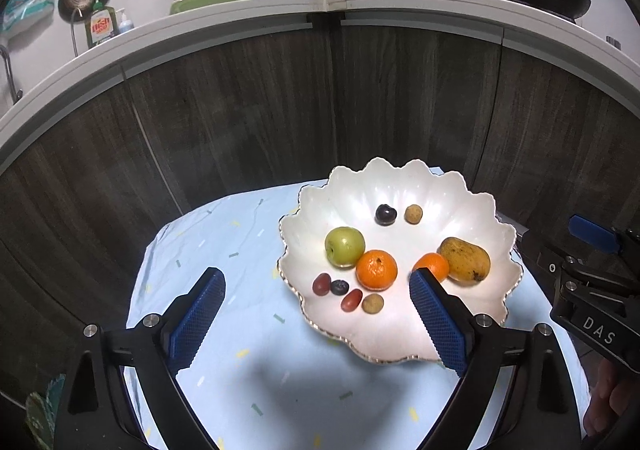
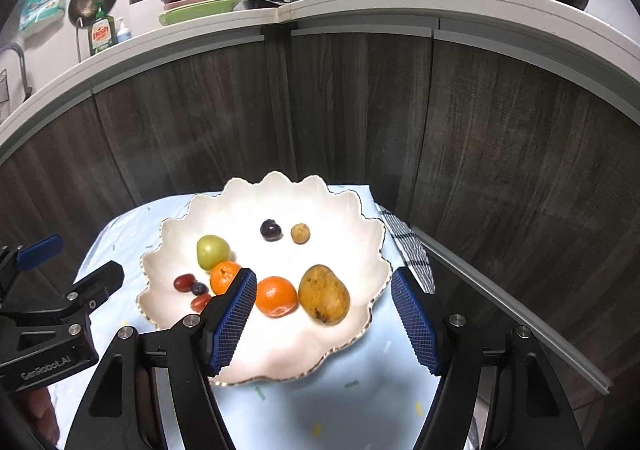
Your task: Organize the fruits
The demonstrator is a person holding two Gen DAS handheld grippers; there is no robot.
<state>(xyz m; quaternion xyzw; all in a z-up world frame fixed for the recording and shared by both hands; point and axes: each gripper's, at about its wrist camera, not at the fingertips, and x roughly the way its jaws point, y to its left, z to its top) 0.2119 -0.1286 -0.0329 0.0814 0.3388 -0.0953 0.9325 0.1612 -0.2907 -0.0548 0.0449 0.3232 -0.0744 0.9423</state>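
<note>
Through my left wrist camera, my left gripper (image 1: 316, 292) is spread wide with nothing between its blue pads, hanging above the near rim of the scalloped white dish (image 1: 472, 210). Every fruit lies inside it, grouped by kind as I read it: green apple (image 1: 344, 245) touching a mandarin (image 1: 376, 269), a second mandarin (image 1: 434, 265) against the mango (image 1: 465, 259), grapes (image 1: 321, 283) and a blueberry (image 1: 339, 287) clustered near the front. The blue tablecloth (image 1: 224, 242) carries no stray fruit, so the sorting looks complete.

Through my right wrist camera, my right gripper (image 2: 324, 290) is parted and empty too, held over the dish's near side, framing the mandarin (image 2: 277, 296) and mango (image 2: 324, 294) without touching either.
</note>
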